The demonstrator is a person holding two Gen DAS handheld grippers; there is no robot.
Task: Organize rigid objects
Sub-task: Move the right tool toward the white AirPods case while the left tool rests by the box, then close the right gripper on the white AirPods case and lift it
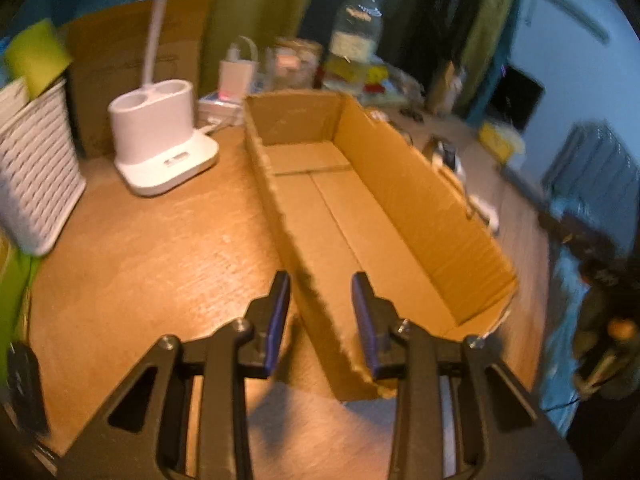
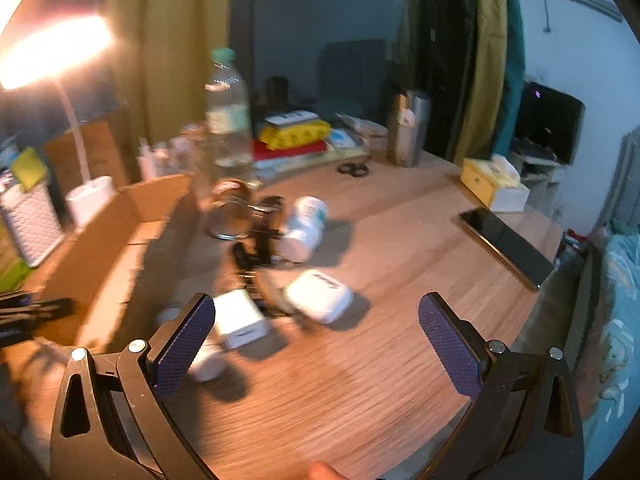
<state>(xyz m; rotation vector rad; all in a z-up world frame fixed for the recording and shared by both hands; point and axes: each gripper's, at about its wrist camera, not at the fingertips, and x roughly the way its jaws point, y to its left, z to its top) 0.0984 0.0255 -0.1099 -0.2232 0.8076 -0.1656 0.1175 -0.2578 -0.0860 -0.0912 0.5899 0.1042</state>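
A long open cardboard box (image 1: 404,188) lies on the wooden table with nothing inside. My left gripper (image 1: 322,280) straddles its torn near-left wall, one pad outside and one inside, shut on that wall. In the right wrist view the box (image 2: 112,248) is at the left. Beside it lie a white charger cube (image 2: 240,320), a white earbud case (image 2: 320,296), a tipped white pill bottle (image 2: 304,232), black clips (image 2: 260,248) and a round metal tin (image 2: 230,216). My right gripper (image 2: 316,300) hovers wide open just before the cube and case, holding nothing.
A white lamp base (image 1: 160,136) and a white slatted basket (image 1: 36,176) stand left of the box. A water bottle (image 2: 228,120), scissors (image 2: 352,169), a tissue box (image 2: 492,184) and a phone (image 2: 508,248) sit further back and right. The table edge runs at the right.
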